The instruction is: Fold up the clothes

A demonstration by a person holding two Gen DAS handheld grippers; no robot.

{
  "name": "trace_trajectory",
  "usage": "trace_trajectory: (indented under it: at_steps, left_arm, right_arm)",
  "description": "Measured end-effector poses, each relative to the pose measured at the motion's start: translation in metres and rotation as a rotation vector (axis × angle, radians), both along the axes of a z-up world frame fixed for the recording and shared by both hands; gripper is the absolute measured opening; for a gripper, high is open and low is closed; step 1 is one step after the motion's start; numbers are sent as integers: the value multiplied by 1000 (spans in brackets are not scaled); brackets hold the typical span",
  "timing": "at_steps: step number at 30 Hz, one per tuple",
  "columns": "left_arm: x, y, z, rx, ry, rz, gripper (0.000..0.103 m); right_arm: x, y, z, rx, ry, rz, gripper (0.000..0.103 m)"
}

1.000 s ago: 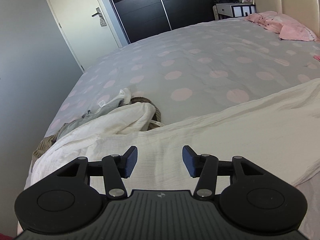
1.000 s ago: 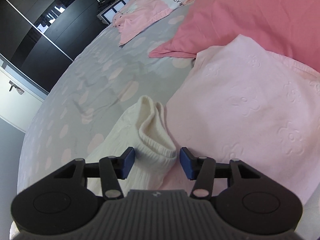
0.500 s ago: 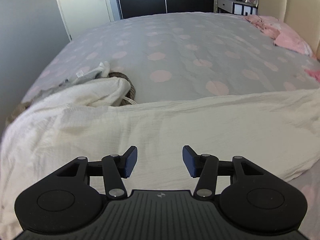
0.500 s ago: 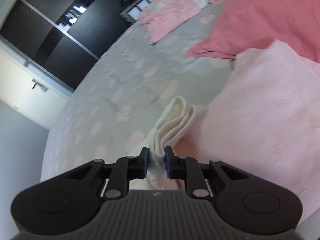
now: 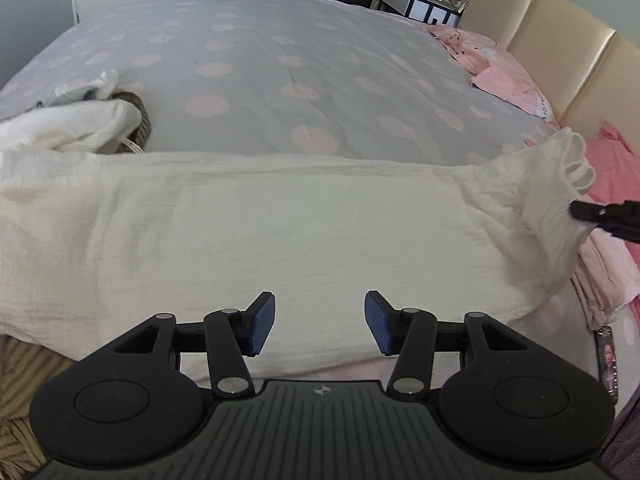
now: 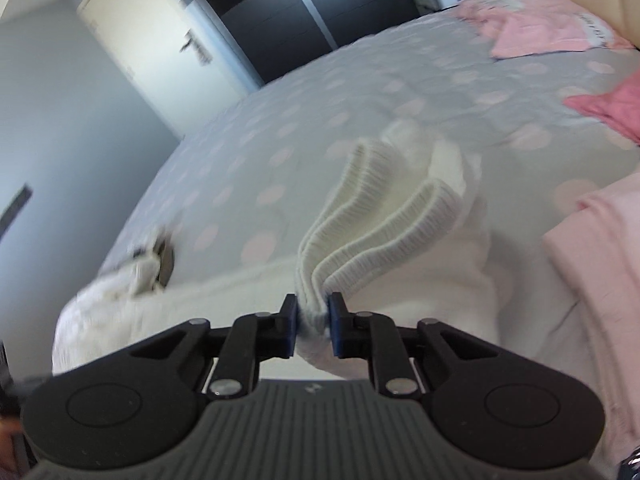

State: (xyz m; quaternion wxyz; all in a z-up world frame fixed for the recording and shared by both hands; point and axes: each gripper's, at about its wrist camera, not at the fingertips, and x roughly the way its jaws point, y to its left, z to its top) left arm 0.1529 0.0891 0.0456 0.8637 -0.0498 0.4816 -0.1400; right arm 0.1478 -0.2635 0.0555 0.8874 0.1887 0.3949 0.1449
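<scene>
A cream-white garment (image 5: 280,232) lies stretched across the near side of the bed. My left gripper (image 5: 319,322) is open and empty, hovering over the garment's near edge. My right gripper (image 6: 313,322) is shut on the garment's ribbed cuff (image 6: 384,216) and holds that end lifted. In the left wrist view the lifted cuff (image 5: 568,168) stands up at the right, with the right gripper's tip (image 5: 600,214) beside it.
The bed has a grey cover with pink dots (image 5: 300,80). A pile of clothes (image 5: 100,116) lies at the left. Pink clothes (image 6: 592,264) and pink pillows (image 5: 516,84) lie at the right by the headboard (image 5: 560,56). A door (image 6: 160,40) and dark wardrobe stand beyond.
My right gripper closed on the ribbed cuff and lifted it, swinging left. My left gripper turned right along the garment and stayed open.
</scene>
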Motion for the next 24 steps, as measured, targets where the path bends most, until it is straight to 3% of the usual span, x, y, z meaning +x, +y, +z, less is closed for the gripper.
trace_trajectory:
  at_steps: [5,11,13,16,19,24]
  left_arm:
    - [-11,-20,-20,-79,50,11,48]
    - [-12,-40,-38,-111,72,1,48]
    - [-9,-42,-42,-116,78,6,48]
    - [-6,-43,-45,-126,85,24,48]
    - [-1,-43,-47,-130,90,44,48]
    - [8,-46,-49,-126,93,70,47]
  right_arm:
    - [-11,54,-38,-118,50,166,18]
    - [-17,90,-80,-217,102,316,19]
    - [-21,98,-88,-248,117,359,23]
    - [-21,98,-82,-201,132,391,35]
    - [-19,92,-64,-154,105,377,36]
    - [-5,88,-48,-228,21,303,36]
